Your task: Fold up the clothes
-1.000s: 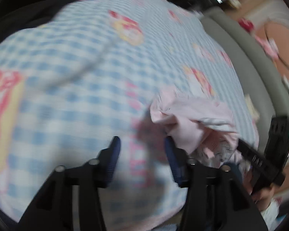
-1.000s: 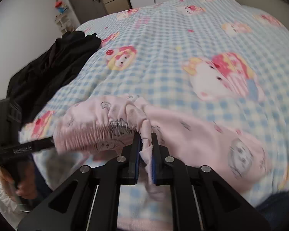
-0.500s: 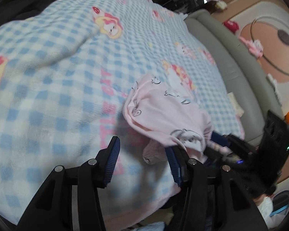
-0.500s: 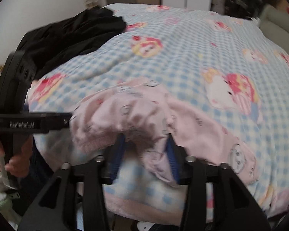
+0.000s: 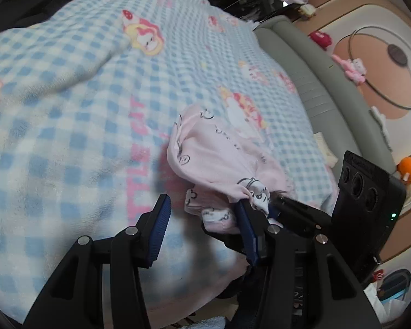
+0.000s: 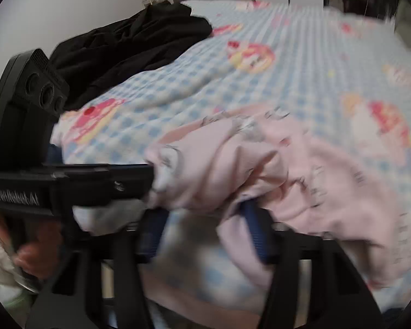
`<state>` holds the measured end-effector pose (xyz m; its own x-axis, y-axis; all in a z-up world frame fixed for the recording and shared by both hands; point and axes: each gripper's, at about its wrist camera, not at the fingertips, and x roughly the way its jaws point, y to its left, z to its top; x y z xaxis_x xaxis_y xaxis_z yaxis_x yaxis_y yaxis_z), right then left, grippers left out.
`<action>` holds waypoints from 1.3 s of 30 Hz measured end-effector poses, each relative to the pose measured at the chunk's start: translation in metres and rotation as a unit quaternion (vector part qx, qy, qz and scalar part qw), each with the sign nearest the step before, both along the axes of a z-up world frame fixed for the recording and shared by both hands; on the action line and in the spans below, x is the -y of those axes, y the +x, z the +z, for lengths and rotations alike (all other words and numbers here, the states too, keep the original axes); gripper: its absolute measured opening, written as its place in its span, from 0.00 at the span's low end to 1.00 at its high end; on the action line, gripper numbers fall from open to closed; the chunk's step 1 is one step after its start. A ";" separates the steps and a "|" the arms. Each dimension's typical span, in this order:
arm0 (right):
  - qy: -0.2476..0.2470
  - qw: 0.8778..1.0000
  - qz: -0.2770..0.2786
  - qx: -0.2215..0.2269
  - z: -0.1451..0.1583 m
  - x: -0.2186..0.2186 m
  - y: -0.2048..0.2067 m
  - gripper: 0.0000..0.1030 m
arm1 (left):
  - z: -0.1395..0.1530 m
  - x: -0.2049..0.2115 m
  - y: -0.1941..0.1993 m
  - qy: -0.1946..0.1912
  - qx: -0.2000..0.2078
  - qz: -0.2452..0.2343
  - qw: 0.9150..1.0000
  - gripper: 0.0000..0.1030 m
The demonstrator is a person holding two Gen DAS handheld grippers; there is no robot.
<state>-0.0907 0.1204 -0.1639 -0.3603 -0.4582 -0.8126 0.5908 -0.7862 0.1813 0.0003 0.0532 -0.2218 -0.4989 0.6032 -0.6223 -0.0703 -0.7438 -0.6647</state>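
A crumpled pink garment (image 5: pixel 219 159) with small grey prints lies near the front edge of a blue-and-white checked blanket (image 5: pixel 68 137). My left gripper (image 5: pixel 204 223) is open, and the garment's near edge lies against its right finger. In the right wrist view the pink garment (image 6: pixel 287 170) drapes over the right finger of my right gripper (image 6: pixel 205 233), whose jaws stand apart with nothing pinched. The left gripper (image 6: pixel 96 181) reaches in from the left there, its tip touching the garment's hem. The right gripper (image 5: pixel 301 211) sits just right of the cloth in the left wrist view.
A heap of black clothes (image 6: pixel 128 46) lies at the blanket's far left. A grey padded bed edge (image 5: pixel 309 82) runs along the right side. Small toys (image 5: pixel 353 65) and an orange one (image 5: pixel 408 167) lie on the floor mat beyond. A hand (image 6: pixel 27 255) holds the left gripper's handle.
My right gripper was shut on the garment's gathered edge, then opened and let it go. Both grippers have closed in on the cloth at the blanket's front edge.
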 end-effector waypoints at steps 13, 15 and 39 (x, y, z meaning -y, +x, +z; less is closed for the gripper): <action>-0.075 0.993 -0.087 0.011 0.018 -0.064 -0.001 0.14 | 0.017 0.005 -0.002 -0.029 -0.016 0.013 0.999 0.03; -0.102 0.990 -0.090 0.030 0.018 -0.073 -0.002 0.14 | 0.011 -0.001 -0.003 -0.021 -0.003 -0.007 1.000 0.13; -0.131 0.983 -0.120 0.040 0.020 -0.100 -0.002 0.12 | 0.035 -0.041 -0.012 -0.045 -0.028 0.001 0.999 0.10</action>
<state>-0.0924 0.2200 -0.1441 -0.4242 -0.5646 -0.7080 0.3695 -0.8217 0.4339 -0.0116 0.0945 -0.1870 -0.5358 0.5444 -0.6454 -0.1035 -0.8010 -0.5897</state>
